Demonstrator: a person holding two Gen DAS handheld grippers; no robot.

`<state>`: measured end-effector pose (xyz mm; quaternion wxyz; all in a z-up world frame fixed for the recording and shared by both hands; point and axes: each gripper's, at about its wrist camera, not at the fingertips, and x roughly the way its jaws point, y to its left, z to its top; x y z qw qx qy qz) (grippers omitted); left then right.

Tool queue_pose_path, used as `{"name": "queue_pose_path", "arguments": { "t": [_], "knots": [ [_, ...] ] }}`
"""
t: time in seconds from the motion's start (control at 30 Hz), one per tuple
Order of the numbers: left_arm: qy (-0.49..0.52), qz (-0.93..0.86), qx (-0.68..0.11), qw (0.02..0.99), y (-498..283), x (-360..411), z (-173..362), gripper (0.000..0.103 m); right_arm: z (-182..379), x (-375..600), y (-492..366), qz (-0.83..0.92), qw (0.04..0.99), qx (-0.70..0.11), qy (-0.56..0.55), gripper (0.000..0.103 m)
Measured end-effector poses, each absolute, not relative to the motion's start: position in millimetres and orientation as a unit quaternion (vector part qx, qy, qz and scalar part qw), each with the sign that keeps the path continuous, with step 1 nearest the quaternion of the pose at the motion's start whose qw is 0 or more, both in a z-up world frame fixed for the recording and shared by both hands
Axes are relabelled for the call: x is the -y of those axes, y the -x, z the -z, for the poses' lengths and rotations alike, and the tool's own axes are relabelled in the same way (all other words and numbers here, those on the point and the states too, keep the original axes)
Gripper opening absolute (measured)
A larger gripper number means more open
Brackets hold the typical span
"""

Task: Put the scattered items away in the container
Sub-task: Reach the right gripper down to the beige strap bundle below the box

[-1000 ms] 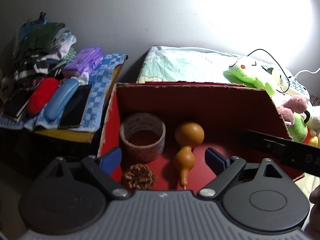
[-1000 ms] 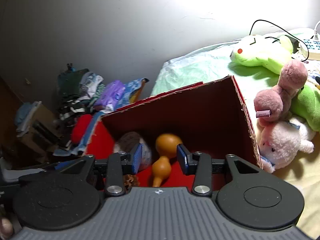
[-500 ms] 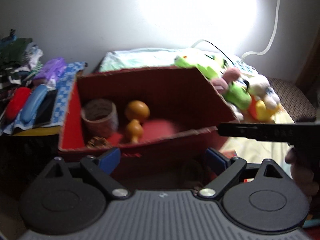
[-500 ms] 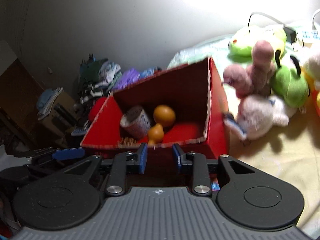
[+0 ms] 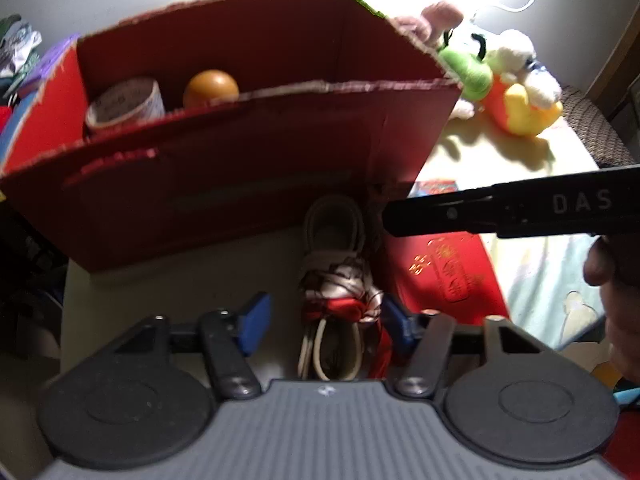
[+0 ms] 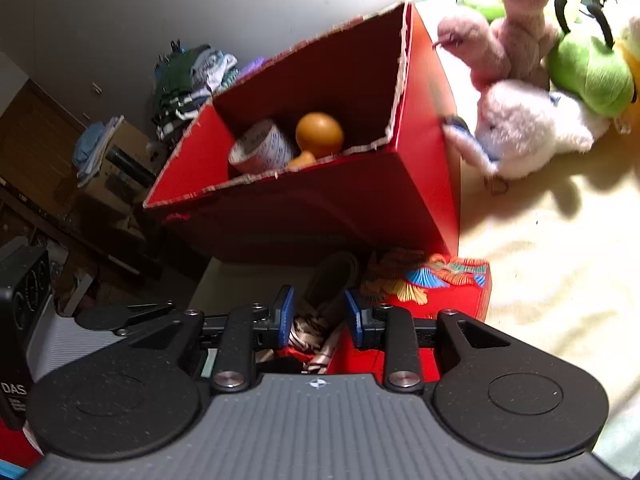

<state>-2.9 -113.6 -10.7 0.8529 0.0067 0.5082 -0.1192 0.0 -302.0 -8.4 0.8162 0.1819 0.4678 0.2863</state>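
Note:
A red cardboard box (image 5: 224,152) (image 6: 360,196) holds a tape roll (image 5: 124,102) (image 6: 260,146) and an orange gourd (image 5: 211,85) (image 6: 319,132). In front of the box lies a coiled beige cord bundle tied with a red and white cloth (image 5: 338,280) (image 6: 316,320). My left gripper (image 5: 326,324) is open, its blue pads on either side of the bundle. My right gripper (image 6: 318,314) is open with a narrower gap, low over the same bundle. The right gripper's body (image 5: 516,208) crosses the left wrist view.
Plush toys (image 5: 508,80) (image 6: 532,120) lie to the right of the box on a pale sheet. A red packet (image 5: 444,272) (image 6: 448,284) lies right of the bundle. Folded clothes (image 6: 188,76) and clutter sit behind the box at the left.
Both grippers have drawn back from above the box and dropped in front of it. The cord bundle now sits between the fingers. The left jaws have narrowed.

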Motion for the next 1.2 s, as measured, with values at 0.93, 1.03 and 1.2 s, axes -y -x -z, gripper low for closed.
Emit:
{"name": "queue_pose_path", "arguments": {
  "t": [0.93,1.03,1.2],
  "knots": [
    [0.002,0.154,-0.538,0.829,-5,75,29,0.032,20,218,-11,-0.294,0.791,-0.532,-0.074,0.044],
    [0.0,0.162,-0.538,0.827,-8,82,33,0.032,22,220,-15,-0.277,0.786,-0.548,-0.072,0.045],
    [-0.01,0.17,-0.536,0.827,-7,85,33,0.031,31,229,-23,-0.255,0.772,-0.573,-0.104,0.047]
  ]
}}
